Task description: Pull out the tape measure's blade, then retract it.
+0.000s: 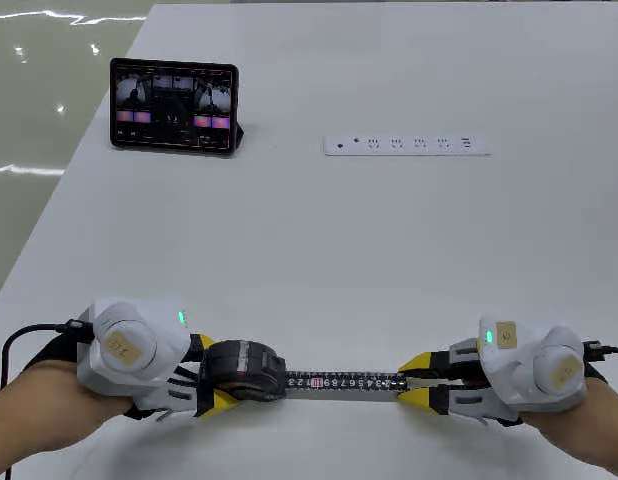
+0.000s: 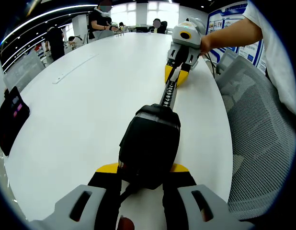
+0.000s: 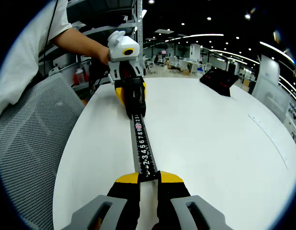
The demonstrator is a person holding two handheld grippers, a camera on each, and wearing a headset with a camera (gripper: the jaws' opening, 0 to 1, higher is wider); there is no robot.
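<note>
The left gripper (image 2: 144, 168) is closed around the tape measure (image 1: 247, 370), one yellow-tipped jaw on each side of its black case (image 2: 150, 136). The case rests on the table (image 1: 319, 250) close to the near edge, left of the middle. From the case's mouth the blade (image 1: 344, 382) runs straight along that near edge, numbers up and low over the surface. It ends at the right gripper (image 3: 149, 178), whose jaws are pressed together on the blade's free end. Whether the end hook sits inside the jaws I cannot tell. Only a short stretch is out, so I judge the pull to be partly made and the retraction not yet done.

The main risk is the pinch on the blade. It is thin, smooth metal between narrow tips, and if that grip slackens the spring would likely whip the blade back into the case. The case is bulky and rounded, so a pull off the line of its mouth could twist it in the jaws or drag it. With so little table in front, a drag could take it over the near edge. Raising the right gripper unevenly could also buckle the blade.

A tablet (image 1: 174, 105) is propped near the left edge toward the far corner. A power strip (image 1: 407, 145) lies toward the far edge, right of the middle. Both are well apart from the work.
</note>
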